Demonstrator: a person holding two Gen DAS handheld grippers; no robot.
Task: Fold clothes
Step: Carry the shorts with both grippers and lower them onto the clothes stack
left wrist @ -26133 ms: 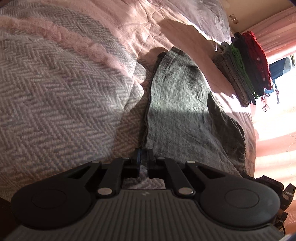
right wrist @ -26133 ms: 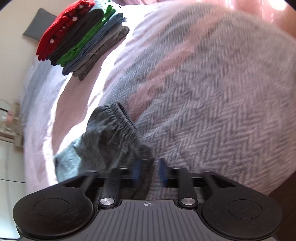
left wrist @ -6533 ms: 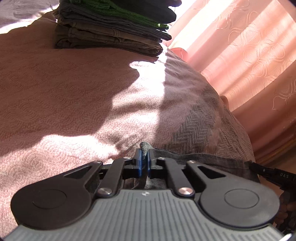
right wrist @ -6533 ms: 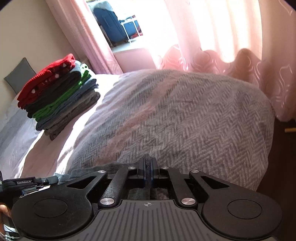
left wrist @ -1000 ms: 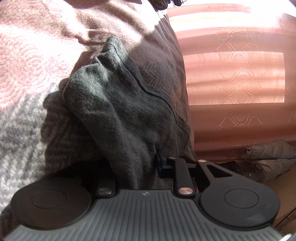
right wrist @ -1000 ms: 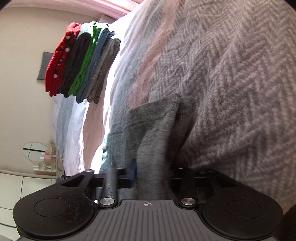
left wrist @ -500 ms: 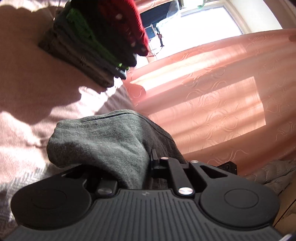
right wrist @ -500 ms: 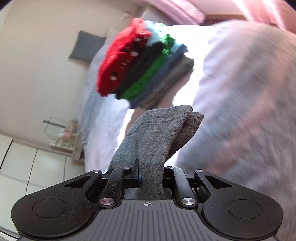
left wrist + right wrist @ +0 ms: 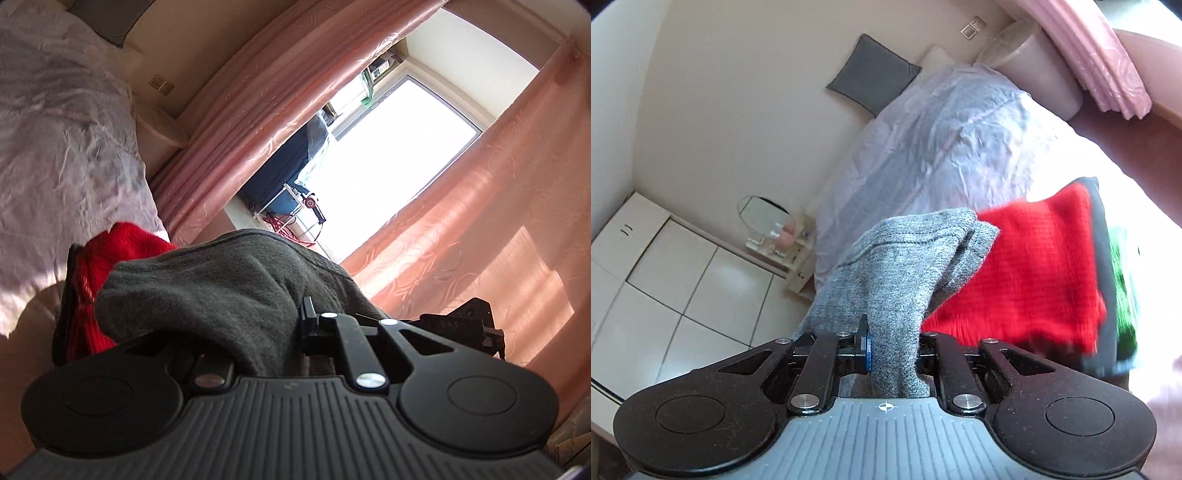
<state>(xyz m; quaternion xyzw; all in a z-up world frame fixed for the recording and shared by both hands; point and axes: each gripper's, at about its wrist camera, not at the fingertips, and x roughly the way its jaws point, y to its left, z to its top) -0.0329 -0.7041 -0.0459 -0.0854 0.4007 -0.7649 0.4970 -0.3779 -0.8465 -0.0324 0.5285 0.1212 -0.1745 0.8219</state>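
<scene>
A folded grey garment is held in the air by both grippers. My left gripper is shut on one end of it; cloth drapes over and hides the left finger. My right gripper is shut on the other end of the grey garment. The stack of folded clothes, red piece on top, lies just beyond and below the garment on the bed. In the left wrist view the red piece shows to the left behind the garment. The other gripper's body shows at right.
The bed with a pale lilac cover stretches behind the stack, a grey pillow against the wall. Pink curtains and a bright window stand to the right. White cabinets and a small mirror stand at left.
Both grippers have lifted the folded grey garment off the herringbone blanket and carried it up to the clothes stack, which is now close beneath it.
</scene>
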